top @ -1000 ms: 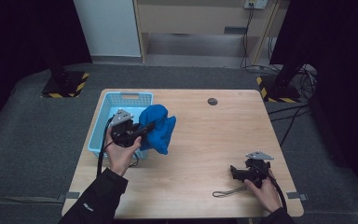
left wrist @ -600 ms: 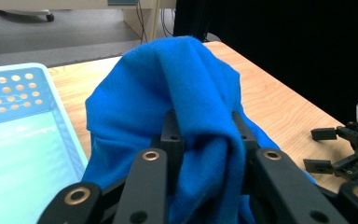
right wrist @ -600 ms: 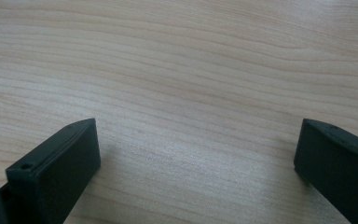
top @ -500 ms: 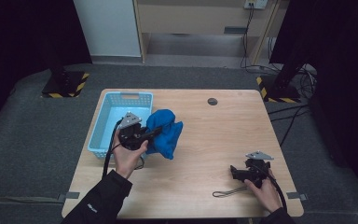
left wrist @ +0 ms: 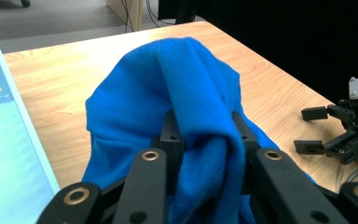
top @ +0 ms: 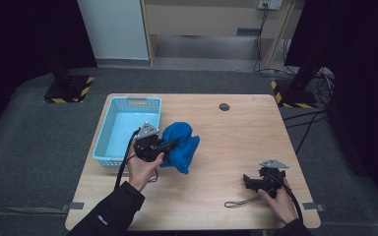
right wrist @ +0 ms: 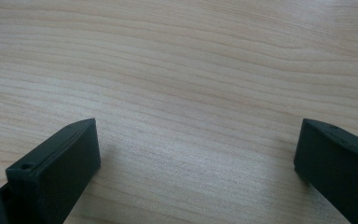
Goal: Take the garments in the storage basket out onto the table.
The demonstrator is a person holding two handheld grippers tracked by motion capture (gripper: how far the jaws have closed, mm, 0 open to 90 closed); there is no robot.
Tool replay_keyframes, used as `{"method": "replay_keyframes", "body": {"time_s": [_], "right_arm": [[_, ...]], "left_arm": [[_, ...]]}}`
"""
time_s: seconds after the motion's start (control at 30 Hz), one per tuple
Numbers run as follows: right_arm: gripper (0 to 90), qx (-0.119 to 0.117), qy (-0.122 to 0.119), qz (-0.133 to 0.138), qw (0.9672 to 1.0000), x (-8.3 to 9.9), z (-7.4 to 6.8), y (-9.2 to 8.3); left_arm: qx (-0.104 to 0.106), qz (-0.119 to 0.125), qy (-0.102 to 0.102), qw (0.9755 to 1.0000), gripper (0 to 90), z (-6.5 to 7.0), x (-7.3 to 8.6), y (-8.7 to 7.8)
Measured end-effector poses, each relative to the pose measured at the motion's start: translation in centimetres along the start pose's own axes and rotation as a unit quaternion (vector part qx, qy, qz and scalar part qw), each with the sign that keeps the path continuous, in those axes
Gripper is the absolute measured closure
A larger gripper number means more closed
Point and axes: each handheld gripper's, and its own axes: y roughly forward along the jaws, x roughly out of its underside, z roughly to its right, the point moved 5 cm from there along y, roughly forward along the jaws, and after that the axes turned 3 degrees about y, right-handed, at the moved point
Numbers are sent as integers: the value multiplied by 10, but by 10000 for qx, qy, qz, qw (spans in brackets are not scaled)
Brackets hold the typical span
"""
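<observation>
Cloth [top: 181, 147], blue and bunched, is pinched in the left gripper [left wrist: 205, 135] just right of the light-blue basket [top: 107, 132], hanging onto the table [top: 236, 142]. Basket looks bare, so cloth seems out; laying it flat or folding probably remains. Right gripper [right wrist: 196, 158] rests near the table's right front, jaws apart, holding nothing.

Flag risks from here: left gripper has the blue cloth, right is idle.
1. The left gripper is shut on a bunched fold of the cloth; most of it hangs loose, so it could slip out.
2. The cloth sits right beside the basket, so trailing fabric may snag the rim or drag it.
3. The right gripper rests open on the table, its cable looped nearby; a quick move might catch it.
</observation>
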Motion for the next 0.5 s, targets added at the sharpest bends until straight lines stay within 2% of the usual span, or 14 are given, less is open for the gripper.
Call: {"method": "replay_keyframes", "body": {"time_s": [0.5], "right_arm": [[4,0,0,0,10000,0,0,0]], "left_arm": [[130,-160,-7,9998,726,6,9,12]]}}
